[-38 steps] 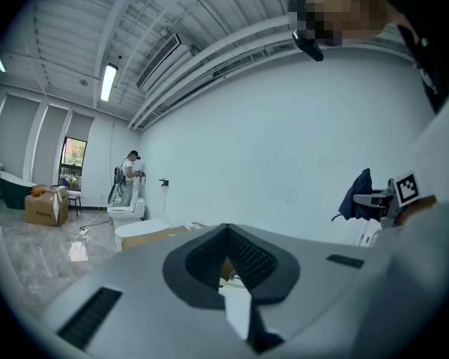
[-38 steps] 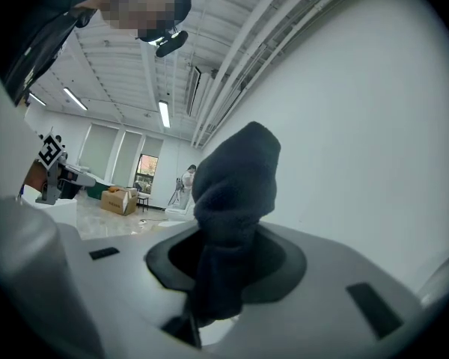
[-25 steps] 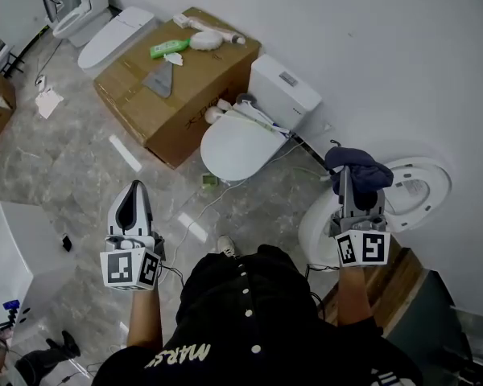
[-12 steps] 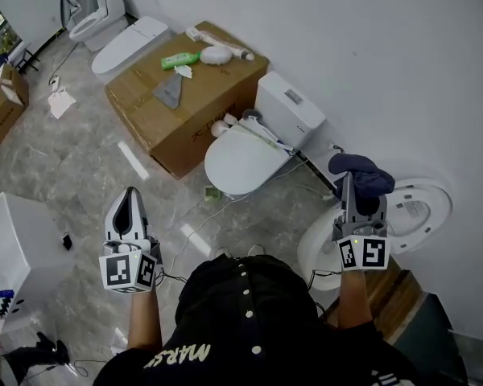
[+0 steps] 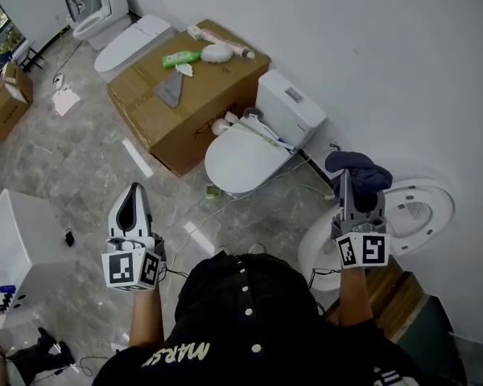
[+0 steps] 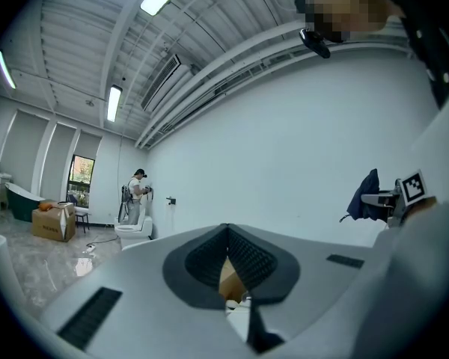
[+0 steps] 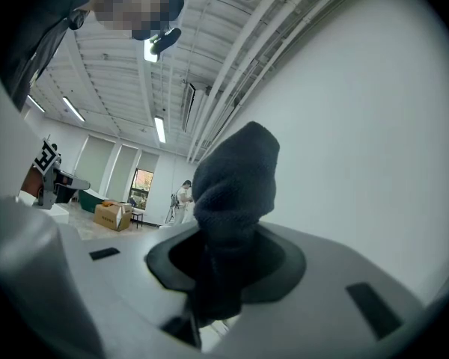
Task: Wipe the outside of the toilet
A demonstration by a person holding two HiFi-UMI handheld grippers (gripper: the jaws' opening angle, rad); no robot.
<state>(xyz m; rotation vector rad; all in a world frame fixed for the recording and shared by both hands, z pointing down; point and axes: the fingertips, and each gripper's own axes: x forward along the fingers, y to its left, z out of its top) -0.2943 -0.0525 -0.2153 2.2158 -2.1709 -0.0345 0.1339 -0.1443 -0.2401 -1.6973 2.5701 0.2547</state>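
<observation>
Right gripper (image 5: pixel 348 187) remains clamped on dark cloth (image 5: pixel 361 169), barely shifted; toilet (image 5: pixel 423 207) just beneath; left gripper (image 5: pixel 132 198) pressed together, empty; wiping apparently unstarted

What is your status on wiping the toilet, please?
Left gripper shut, empty. Right gripper shut on dark blue cloth, at white ceramic toilet, lid up. Contact unclear. Nothing seen between them.

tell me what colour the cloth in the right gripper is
Dark navy blue. The cloth, held in the right gripper, shows best in the head view.
</observation>
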